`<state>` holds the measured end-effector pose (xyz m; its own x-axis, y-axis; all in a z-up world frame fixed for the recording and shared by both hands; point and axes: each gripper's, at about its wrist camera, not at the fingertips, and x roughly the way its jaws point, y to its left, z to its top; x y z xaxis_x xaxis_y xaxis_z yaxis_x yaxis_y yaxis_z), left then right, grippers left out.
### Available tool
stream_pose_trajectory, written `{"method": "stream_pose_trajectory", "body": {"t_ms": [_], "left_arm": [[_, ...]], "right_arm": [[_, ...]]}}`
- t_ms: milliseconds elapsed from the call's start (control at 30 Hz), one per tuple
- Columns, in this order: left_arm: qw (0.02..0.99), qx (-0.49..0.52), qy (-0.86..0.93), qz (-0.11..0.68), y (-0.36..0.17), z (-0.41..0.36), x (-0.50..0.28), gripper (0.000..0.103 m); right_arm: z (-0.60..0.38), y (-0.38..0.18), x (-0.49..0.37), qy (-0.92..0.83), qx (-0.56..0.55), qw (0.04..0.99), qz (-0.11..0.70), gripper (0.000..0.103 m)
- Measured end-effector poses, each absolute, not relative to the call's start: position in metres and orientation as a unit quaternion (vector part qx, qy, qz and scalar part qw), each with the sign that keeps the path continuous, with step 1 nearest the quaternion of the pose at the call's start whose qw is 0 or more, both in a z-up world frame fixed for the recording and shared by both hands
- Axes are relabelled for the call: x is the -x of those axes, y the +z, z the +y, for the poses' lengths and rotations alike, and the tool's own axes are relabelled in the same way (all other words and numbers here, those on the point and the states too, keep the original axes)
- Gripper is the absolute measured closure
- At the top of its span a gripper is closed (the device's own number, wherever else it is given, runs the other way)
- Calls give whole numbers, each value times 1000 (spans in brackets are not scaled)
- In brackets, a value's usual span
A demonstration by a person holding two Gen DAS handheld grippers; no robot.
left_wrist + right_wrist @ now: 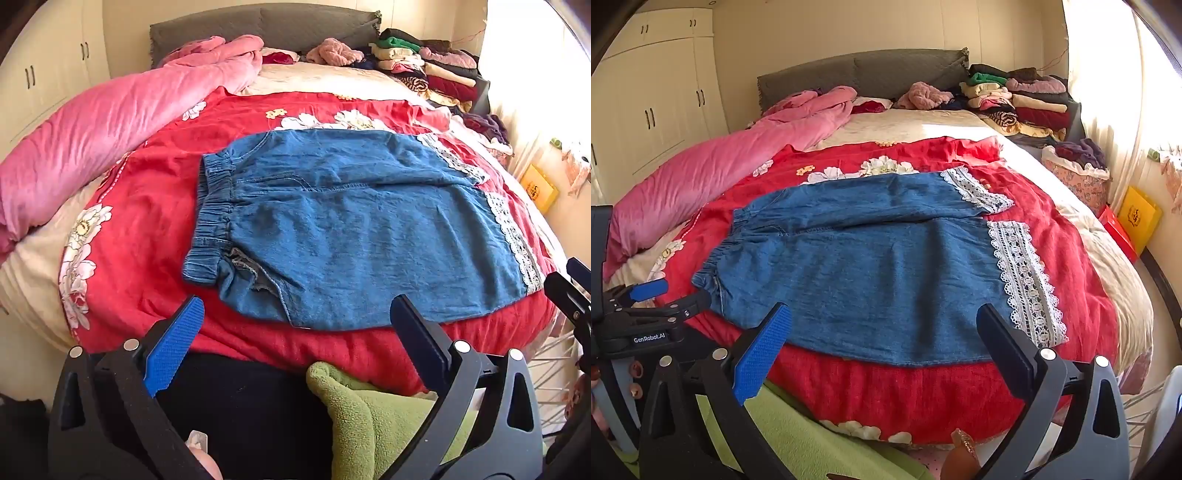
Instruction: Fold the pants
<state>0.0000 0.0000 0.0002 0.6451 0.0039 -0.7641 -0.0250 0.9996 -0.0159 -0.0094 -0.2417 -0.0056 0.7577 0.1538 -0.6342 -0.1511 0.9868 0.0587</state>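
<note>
Blue denim pants (347, 229) lie flat on a red floral bedspread (155, 206), elastic waistband to the left, white lace cuffs (513, 229) to the right. They also show in the right wrist view (871, 266), with the lace cuffs (1023, 280). My left gripper (299, 317) is open and empty, hovering just short of the pants' near edge by the waistband end. My right gripper (886, 325) is open and empty over the near edge of the leg, toward the cuff end. The left gripper (653, 295) also shows at the left of the right wrist view.
A pink quilt (110, 122) lies along the bed's left side. Stacks of folded clothes (432, 70) sit at the far right by the grey headboard. A green towel (373, 417) lies below the bed's near edge. White wardrobes (653, 103) stand left; a yellow box (1137, 218) right.
</note>
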Motion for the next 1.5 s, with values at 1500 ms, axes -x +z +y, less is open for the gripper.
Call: {"method": "stream_pose_trajectory", "body": {"t_ms": [1500], "left_arm": [[904,3,0,427,-1,-12,-3,8]], "right_arm": [[-243,-10,4,79,-1,933,352,4]]}}
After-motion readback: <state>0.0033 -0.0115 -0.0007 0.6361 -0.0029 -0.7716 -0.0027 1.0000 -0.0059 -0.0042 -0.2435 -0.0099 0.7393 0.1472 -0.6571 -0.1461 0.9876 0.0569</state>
